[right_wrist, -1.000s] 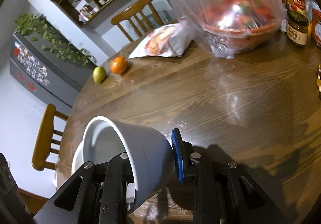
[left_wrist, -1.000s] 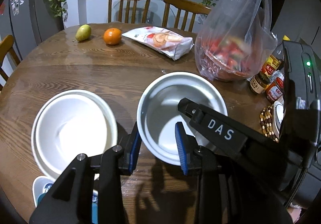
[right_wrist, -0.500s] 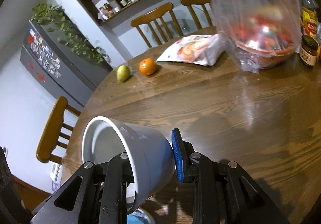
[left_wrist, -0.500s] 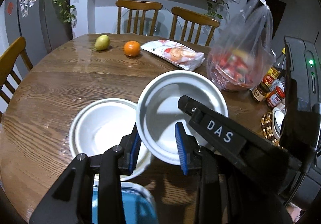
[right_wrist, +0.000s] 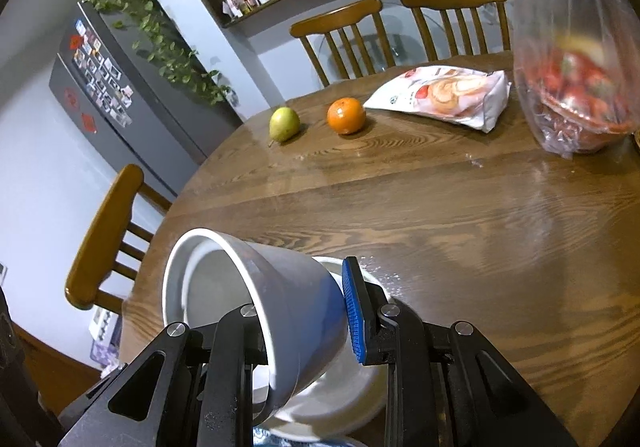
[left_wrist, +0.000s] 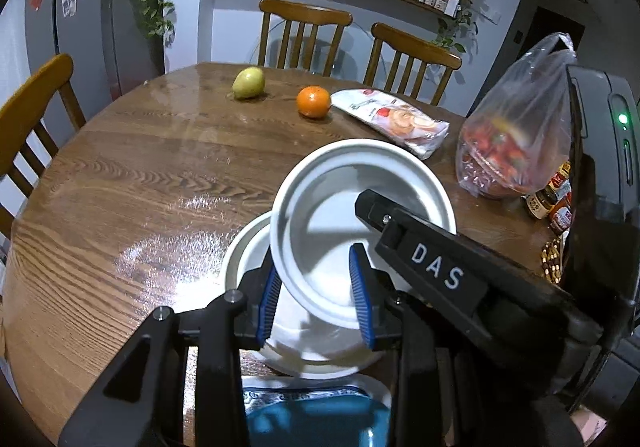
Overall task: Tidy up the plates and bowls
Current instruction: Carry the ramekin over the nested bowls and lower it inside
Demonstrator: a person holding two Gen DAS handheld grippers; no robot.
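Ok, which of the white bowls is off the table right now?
The upper white bowl, tilted and clamped at its rim by both the left gripper and right gripper. The other white bowl sits on the table beneath it.

White bowl [left_wrist: 360, 223], orange fruit [left_wrist: 314, 101]

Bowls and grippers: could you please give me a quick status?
Left gripper and right gripper both shut on white bowl. Held over stacked bowl on table. Nothing in the way.

Dim indoor lighting; overhead glare on the wooden table [left_wrist: 160, 247] ahead of the grippers; fisheye edges curved, corners black.
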